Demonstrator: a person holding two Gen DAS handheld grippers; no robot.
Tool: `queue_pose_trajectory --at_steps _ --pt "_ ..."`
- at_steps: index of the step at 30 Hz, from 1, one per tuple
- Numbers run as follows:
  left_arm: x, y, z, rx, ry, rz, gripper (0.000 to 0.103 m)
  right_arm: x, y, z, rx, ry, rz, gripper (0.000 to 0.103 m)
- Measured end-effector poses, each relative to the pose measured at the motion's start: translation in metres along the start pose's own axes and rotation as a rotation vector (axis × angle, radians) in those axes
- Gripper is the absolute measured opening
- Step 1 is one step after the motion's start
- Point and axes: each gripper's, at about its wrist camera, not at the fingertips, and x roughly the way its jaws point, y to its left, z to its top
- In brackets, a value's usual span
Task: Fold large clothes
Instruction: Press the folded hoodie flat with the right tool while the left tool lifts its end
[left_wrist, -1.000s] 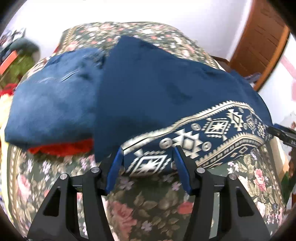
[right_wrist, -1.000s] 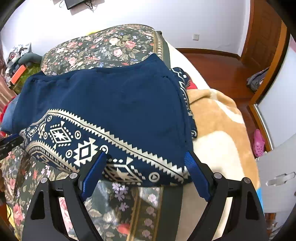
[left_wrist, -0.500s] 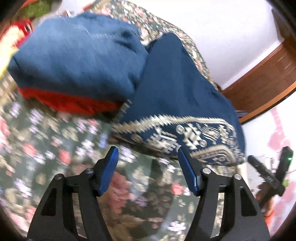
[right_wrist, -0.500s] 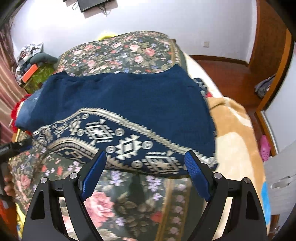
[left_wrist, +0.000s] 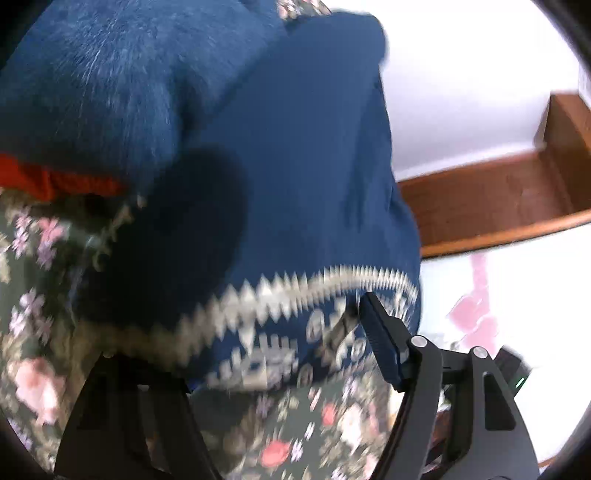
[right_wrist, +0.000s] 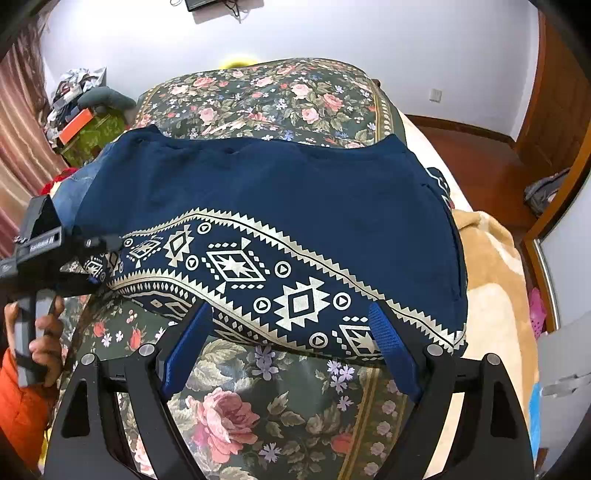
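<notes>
A large navy garment (right_wrist: 258, 192) with a cream geometric band (right_wrist: 236, 266) along its near hem lies spread on the floral bed (right_wrist: 258, 92). My right gripper (right_wrist: 288, 328) is open at the hem's right part, its blue pads (right_wrist: 384, 339) straddling the band without pressing it. My left gripper (right_wrist: 107, 243) is at the hem's left corner. In the blurred left wrist view the garment (left_wrist: 295, 166) fills the frame. There my left gripper (left_wrist: 277, 347) has the hem between its jaws, which are opening. One finger is hidden under the cloth, and the other pad (left_wrist: 380, 343) stands clear.
A folded blue fleece (left_wrist: 110, 92) over something red (left_wrist: 74, 181) sits left of the garment. A tan blanket (right_wrist: 491, 277) covers the bed's right side. A hand (right_wrist: 44, 332) in an orange sleeve holds the left gripper. Clutter (right_wrist: 85, 122) stands at the back left.
My left gripper has dropped and rolled in close to the hem's left corner, its jaws wider apart. My right gripper has drawn back a little along the hem and stays open.
</notes>
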Motion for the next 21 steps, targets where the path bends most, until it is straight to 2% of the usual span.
queue_pose_trajectory --at_steps 5,9,11,13,14,17,19,21 --pt "0.006 0.012 0.013 -0.112 -0.067 -0.069 0.07 0.012 -0.005 0.002 0.04 0.027 0.012 0.084" --pt "0.012 0.005 0.015 -0.149 -0.119 -0.019 0.07 0.018 -0.008 0.001 0.08 0.049 0.039 0.084" --pt "0.012 -0.002 0.013 -0.157 -0.137 0.046 0.061 0.018 -0.007 0.0 0.09 0.052 0.043 0.084" --pt "0.012 -0.015 0.009 -0.127 -0.149 0.122 0.038 0.015 -0.005 -0.001 0.094 0.049 0.048 0.084" --pt "0.012 -0.022 0.006 -0.11 -0.156 0.139 0.034 0.013 -0.004 -0.002 0.096 0.046 0.05 0.084" --pt "0.004 -0.054 -0.004 -0.008 -0.203 0.26 0.022 0.004 -0.002 -0.002 0.09 0.036 0.048 0.084" --pt "-0.002 -0.083 -0.012 0.1 -0.239 0.34 0.014 -0.003 -0.001 -0.001 0.085 0.026 0.04 0.084" --pt "-0.012 -0.113 -0.023 0.199 -0.301 0.379 0.011 -0.008 0.001 0.001 0.084 0.017 0.036 0.084"
